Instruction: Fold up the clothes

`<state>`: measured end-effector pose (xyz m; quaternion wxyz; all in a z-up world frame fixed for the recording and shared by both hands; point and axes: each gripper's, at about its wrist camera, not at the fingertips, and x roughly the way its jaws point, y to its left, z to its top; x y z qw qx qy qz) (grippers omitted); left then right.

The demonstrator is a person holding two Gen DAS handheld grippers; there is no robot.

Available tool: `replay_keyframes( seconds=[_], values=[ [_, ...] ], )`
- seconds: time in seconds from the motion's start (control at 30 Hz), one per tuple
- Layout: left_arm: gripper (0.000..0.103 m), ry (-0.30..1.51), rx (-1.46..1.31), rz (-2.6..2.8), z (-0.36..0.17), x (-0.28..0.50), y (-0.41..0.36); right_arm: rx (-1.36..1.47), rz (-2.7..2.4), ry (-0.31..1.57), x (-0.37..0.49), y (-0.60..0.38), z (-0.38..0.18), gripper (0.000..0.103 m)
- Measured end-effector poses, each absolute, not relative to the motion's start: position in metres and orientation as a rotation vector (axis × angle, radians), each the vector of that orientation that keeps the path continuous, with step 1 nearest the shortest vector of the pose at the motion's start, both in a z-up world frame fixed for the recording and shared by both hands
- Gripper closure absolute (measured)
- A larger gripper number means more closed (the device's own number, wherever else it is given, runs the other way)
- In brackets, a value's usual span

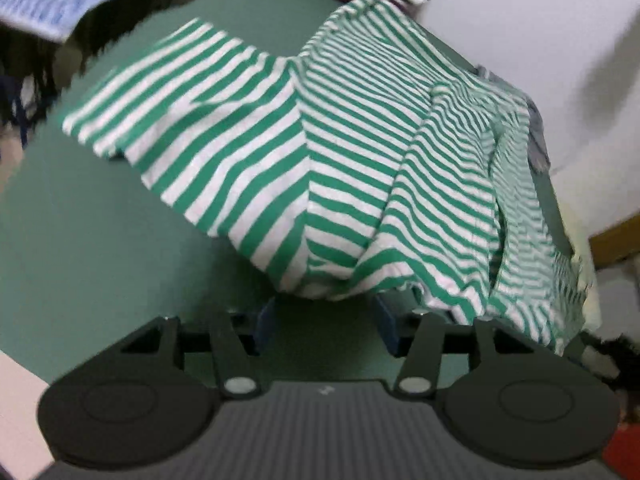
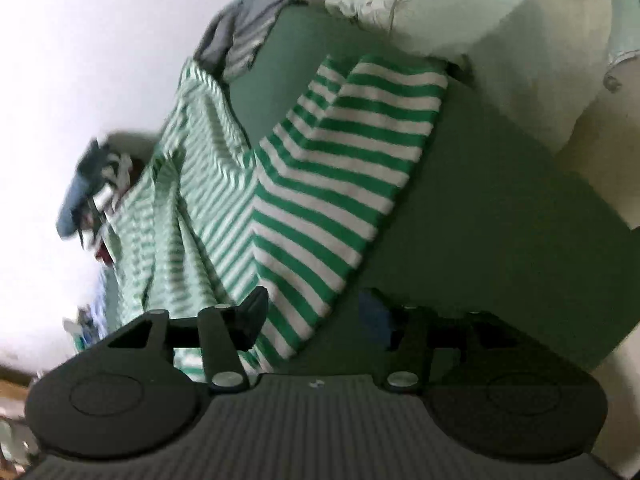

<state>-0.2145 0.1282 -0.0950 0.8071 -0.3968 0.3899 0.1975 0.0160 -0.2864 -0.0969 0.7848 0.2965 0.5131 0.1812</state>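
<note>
No writing is legible; the green-and-white striped knit shirt [image 1: 320, 168] lies rumpled on the green tabletop [image 1: 100, 220], grey clothes [image 2: 236, 36] beyond, its hem between both parted, unpressing left gripper [image 1: 326, 320] and right gripper [image 2: 316, 312].

Left hand-held gripper [image 1: 326, 316]: seen from behind, pitched downward toward the striped shirt [image 1: 320, 160]. Jaws are parted; the shirt's bunched near edge hangs over the gap and hides the blue fingertips [image 1: 265, 320] in part. Whether cloth is pinched cannot be told.

Right hand-held gripper [image 2: 316, 316]: likewise pitched downward, jaws parted. The shirt's near corner is draped across the dark left finger [image 2: 250, 312] and into the gap; the right finger is held clear of the shirt. No hand or sleeve is visible.
</note>
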Motion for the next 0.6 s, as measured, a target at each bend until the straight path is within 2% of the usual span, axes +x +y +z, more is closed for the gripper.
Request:
replay_keyframes(
  seconds=[0.03, 0.23, 0.33, 0.4, 0.43, 0.47, 0.53, 0.6],
  values=[
    [0.044, 0.813, -0.885, 0.431, -0.097, -0.215, 0.132, 0.642, 0.392, 1.085, 0.017, -0.283, -0.098, 0.042],
    [0.04, 0.687, -1.01, 0.475, -0.106, -0.211, 0.155, 0.68, 0.373, 0.932, 0.026, -0.268, -0.103, 0.043],
    [0.041, 0.635, -1.078, 0.49, -0.111, -0.211, 0.167, 0.667, 0.346, 0.901, 0.029, -0.265, -0.106, 0.05],
    [0.051, 0.616, -1.107, 0.511, -0.113, -0.209, 0.175, 0.646, 0.322, 0.9, 0.032, -0.265, -0.108, 0.073],
    [0.063, 0.614, -1.116, 0.527, -0.113, -0.208, 0.179, 0.635, 0.31, 0.899, 0.033, -0.265, -0.108, 0.08],
    [0.079, 0.615, -1.122, 0.543, -0.115, -0.208, 0.182, 0.624, 0.298, 0.898, 0.034, -0.265, -0.109, 0.096],
    [0.096, 0.628, -1.116, 0.573, -0.116, -0.21, 0.186, 0.65, 0.289, 0.92, 0.035, -0.27, -0.11, 0.099],
    [0.097, 0.627, -1.086, 0.603, -0.115, -0.212, 0.186, 0.679, 0.281, 0.941, 0.035, -0.276, -0.111, 0.099]
  ],
)
